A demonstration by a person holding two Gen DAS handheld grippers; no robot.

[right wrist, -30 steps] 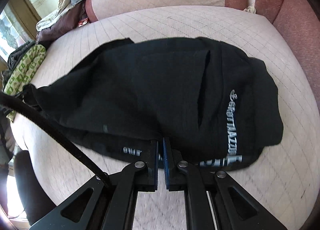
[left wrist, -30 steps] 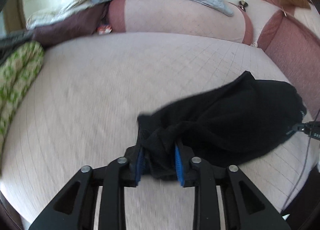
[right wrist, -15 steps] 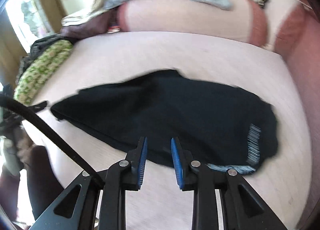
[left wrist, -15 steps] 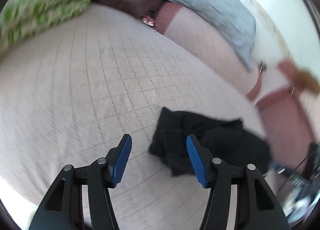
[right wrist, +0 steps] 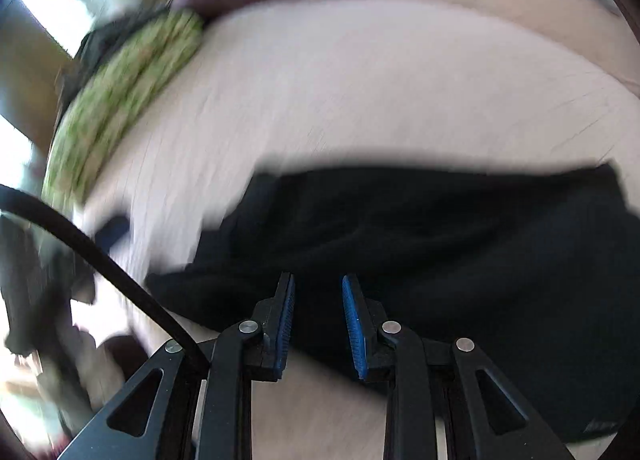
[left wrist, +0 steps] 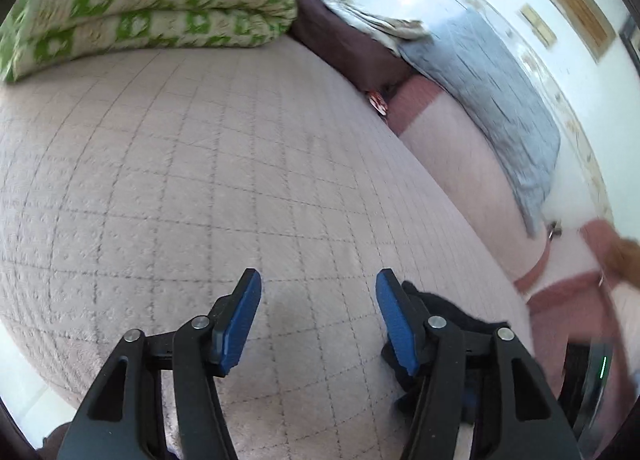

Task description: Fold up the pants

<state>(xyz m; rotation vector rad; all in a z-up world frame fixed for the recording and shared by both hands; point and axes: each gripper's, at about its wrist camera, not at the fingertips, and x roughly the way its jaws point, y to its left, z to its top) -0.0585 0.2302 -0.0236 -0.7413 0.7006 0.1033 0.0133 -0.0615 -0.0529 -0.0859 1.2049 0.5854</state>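
Observation:
The black pants (right wrist: 440,244) lie folded on the pink quilted bed; the right wrist view is blurred by motion. My right gripper (right wrist: 318,288) is open and empty just above the pants' near edge. In the left wrist view only a small corner of the pants (left wrist: 452,316) shows behind the right finger. My left gripper (left wrist: 318,284) is wide open and empty above the bare quilt (left wrist: 200,180), to the left of the pants.
A folded green and white blanket (left wrist: 132,8) lies at the far left of the bed, also in the right wrist view (right wrist: 120,100). A grey quilted pillow (left wrist: 492,72) and a pink bolster (left wrist: 460,148) lie along the back. A black cable (right wrist: 100,256) crosses the right wrist view.
Both grippers have let go of the pants and opened. The left one has swung left and away from the pants. The right one has pulled back slightly.

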